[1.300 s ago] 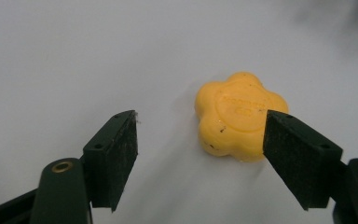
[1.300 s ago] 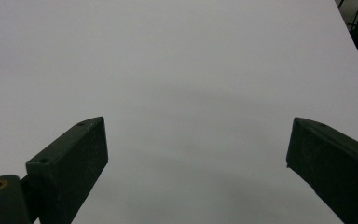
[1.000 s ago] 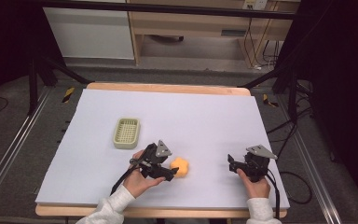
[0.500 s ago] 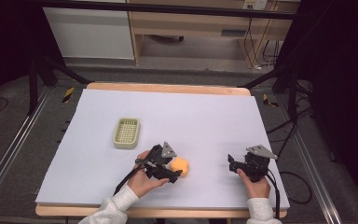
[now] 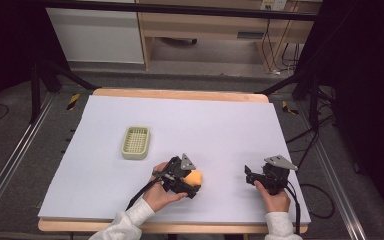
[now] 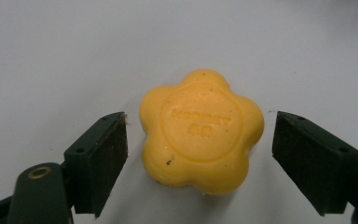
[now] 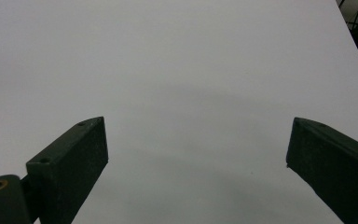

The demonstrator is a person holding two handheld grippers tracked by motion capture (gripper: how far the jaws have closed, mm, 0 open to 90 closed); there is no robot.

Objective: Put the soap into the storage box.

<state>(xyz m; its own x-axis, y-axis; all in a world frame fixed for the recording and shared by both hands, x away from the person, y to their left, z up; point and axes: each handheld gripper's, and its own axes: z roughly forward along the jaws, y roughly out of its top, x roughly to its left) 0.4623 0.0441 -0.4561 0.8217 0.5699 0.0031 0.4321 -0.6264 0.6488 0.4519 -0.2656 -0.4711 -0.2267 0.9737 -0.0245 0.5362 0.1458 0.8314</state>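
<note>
A yellow-orange flower-shaped soap point(image 6: 201, 131) with stamped letters lies flat on the white table. My left gripper point(image 6: 199, 158) is open, its jaws on either side of the soap with a small gap at each side. From above, the soap point(image 5: 195, 177) peeks out at the left gripper point(image 5: 190, 184) near the table's front middle. My right gripper point(image 5: 249, 176) is held at the front right, open, with bare table between its jaws. Its two fingers point(image 7: 77, 158) stand wide apart over the white surface.
A pale green slatted soap dish point(image 5: 136, 142) sits left of centre on the table point(image 5: 220, 125). The wooden front edge of the table point(image 5: 210, 227) runs just behind my hands. Cables trail from both grippers.
The left gripper has shifted slightly right and forward, closing in around the soap. The right gripper has not moved.
</note>
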